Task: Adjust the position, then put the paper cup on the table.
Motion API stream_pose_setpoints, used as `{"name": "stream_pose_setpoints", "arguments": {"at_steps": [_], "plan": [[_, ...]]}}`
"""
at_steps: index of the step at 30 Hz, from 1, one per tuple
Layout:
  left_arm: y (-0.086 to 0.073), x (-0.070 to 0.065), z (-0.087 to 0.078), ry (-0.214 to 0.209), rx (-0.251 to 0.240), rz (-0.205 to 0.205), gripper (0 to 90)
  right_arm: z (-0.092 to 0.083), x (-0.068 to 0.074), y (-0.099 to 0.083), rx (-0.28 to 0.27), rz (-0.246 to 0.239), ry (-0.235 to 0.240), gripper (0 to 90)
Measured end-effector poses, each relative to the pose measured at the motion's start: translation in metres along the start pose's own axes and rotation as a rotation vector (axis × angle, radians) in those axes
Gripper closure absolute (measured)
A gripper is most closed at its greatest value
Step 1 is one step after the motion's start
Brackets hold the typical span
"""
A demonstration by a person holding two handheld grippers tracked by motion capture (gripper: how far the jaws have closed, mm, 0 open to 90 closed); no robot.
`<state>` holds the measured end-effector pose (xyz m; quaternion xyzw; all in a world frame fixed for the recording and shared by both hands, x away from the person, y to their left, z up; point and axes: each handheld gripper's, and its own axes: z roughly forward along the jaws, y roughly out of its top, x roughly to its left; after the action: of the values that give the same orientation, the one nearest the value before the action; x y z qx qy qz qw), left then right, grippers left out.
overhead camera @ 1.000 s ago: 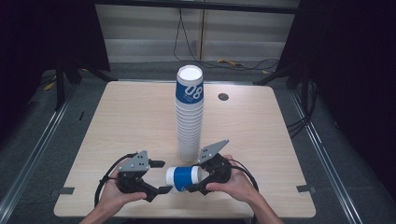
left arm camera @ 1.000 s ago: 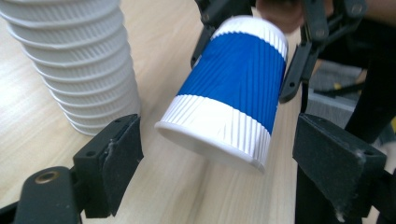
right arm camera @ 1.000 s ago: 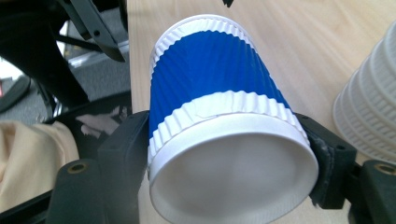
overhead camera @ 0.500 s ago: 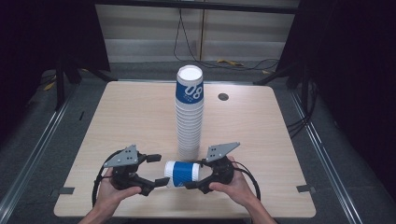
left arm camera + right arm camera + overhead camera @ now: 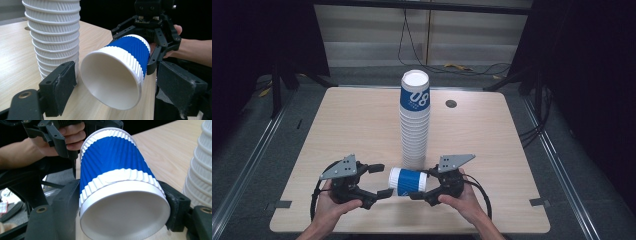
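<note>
A blue and white ribbed paper cup (image 5: pixel 407 181) lies on its side above the table's front edge. My right gripper (image 5: pixel 419 184) is shut on its base end; in the right gripper view both jaws of that gripper (image 5: pixel 122 205) press the cup (image 5: pixel 115 162) near its bottom. My left gripper (image 5: pixel 383 180) is open at the cup's mouth. In the left gripper view its pads (image 5: pixel 63 85) stand wide on either side of the cup's rim (image 5: pixel 117 72) without touching. A tall stack of cups (image 5: pixel 414 130) stands just behind.
The stack (image 5: pixel 55 37) rises close beside both grippers, topped by a blue cup marked 08. A small dark round hole (image 5: pixel 451 103) sits in the wooden table (image 5: pixel 342 130) at the back right. Both hands are at the front edge.
The left gripper has eased a little to the left, away from the cup's mouth end. The right gripper keeps the cup in about the same place.
</note>
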<state>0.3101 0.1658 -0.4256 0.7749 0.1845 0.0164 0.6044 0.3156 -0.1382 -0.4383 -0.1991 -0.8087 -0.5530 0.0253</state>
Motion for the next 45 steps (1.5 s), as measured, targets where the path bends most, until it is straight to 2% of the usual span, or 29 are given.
{"name": "stream_pose_setpoints", "arguments": {"at_steps": [13,18,20,25,31,35,41,44,45], "plan": [[0.004,0.0,-0.003,-0.004,-0.029,-0.005,15.4,0.005,0.003,-0.004,-0.102,-0.02,0.037,27.0],[0.004,-0.001,-0.002,-0.014,-0.034,0.003,15.5,0.007,0.005,-0.004,-0.143,-0.045,0.054,27.2],[0.004,-0.002,-0.002,-0.014,-0.032,0.014,14.8,0.008,0.007,-0.004,-0.148,-0.055,0.06,27.4],[0.003,-0.002,0.0,-0.022,-0.036,0.008,15.1,0.012,0.008,-0.006,-0.168,-0.07,0.066,27.4],[0.003,-0.001,0.001,-0.027,-0.043,0.009,14.1,0.013,0.008,-0.006,-0.2,-0.067,0.066,27.4],[0.002,0.001,0.001,-0.047,-0.055,-0.029,12.4,0.014,0.008,-0.006,-0.213,-0.069,0.073,27.4],[0.001,0.003,0.003,-0.051,-0.05,-0.035,10.5,0.016,0.008,-0.006,-0.223,-0.071,0.076,27.4],[-0.001,0.003,0.004,-0.068,-0.062,-0.059,10.7,0.016,0.008,-0.005,-0.227,-0.07,0.078,27.5],[-0.001,0.002,0.006,-0.076,-0.069,-0.078,10.8,0.015,0.009,-0.004,-0.225,-0.084,0.088,27.4]]}}
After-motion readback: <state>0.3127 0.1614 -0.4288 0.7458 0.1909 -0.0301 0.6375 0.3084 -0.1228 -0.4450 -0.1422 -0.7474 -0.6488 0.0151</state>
